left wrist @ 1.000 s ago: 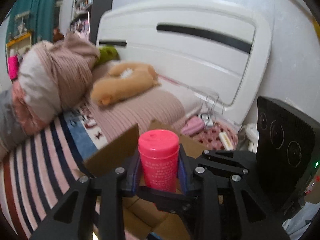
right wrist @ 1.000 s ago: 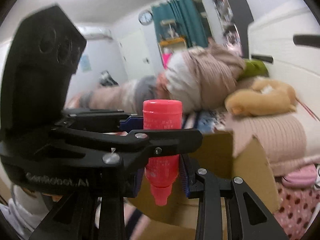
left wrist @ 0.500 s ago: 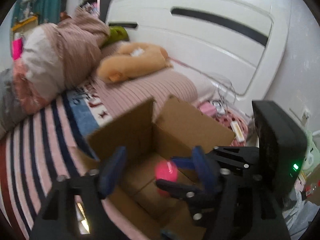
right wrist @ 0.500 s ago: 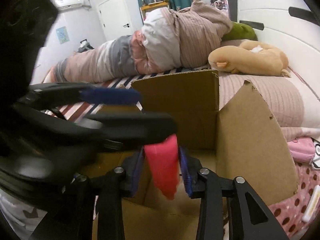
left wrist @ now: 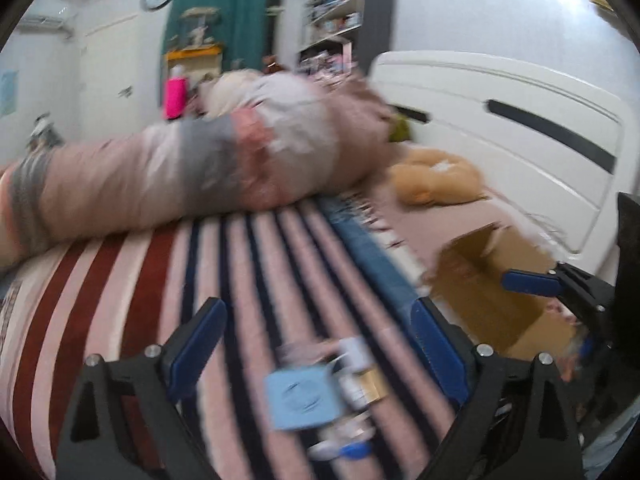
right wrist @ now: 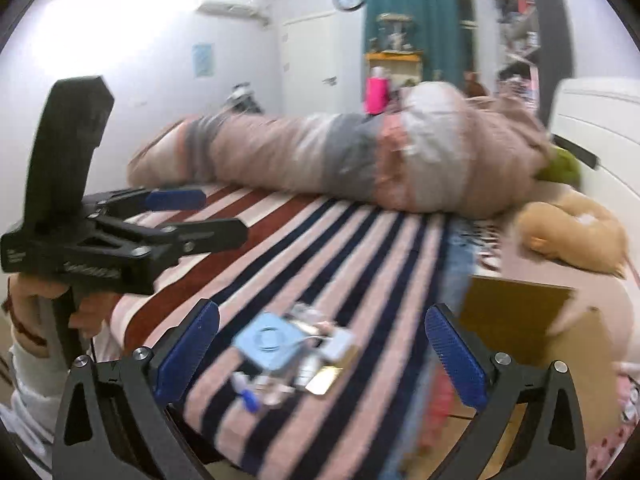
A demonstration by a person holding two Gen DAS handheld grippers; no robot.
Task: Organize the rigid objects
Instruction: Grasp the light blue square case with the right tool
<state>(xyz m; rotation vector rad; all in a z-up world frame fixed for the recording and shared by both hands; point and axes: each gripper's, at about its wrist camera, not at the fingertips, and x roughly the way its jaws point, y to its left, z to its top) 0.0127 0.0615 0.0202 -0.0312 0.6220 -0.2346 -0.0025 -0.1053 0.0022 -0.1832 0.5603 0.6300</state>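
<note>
A small heap of rigid objects lies on the striped bedspread: a light blue square box (left wrist: 299,400) (right wrist: 269,339), a gold item (right wrist: 323,380) and small white pieces. My left gripper (left wrist: 318,336) is open and empty above the heap. My right gripper (right wrist: 320,348) is open and empty, also over the heap. The left gripper also shows in the right wrist view (right wrist: 176,200), and the right gripper at the right edge of the left wrist view (left wrist: 532,283). The open cardboard box (left wrist: 492,280) (right wrist: 516,320) stands to the right. A blurred red streak (right wrist: 438,408) shows by the box.
A rolled pink and grey duvet (right wrist: 360,164) lies across the far side of the bed. A tan plush toy (left wrist: 436,176) lies by the white headboard (left wrist: 500,120). The person's hand (right wrist: 32,304) holds the left gripper's handle.
Both grippers opened and let go of the pink bottle over the cardboard box. Both then swung left from the box to the heap on the bedspread.
</note>
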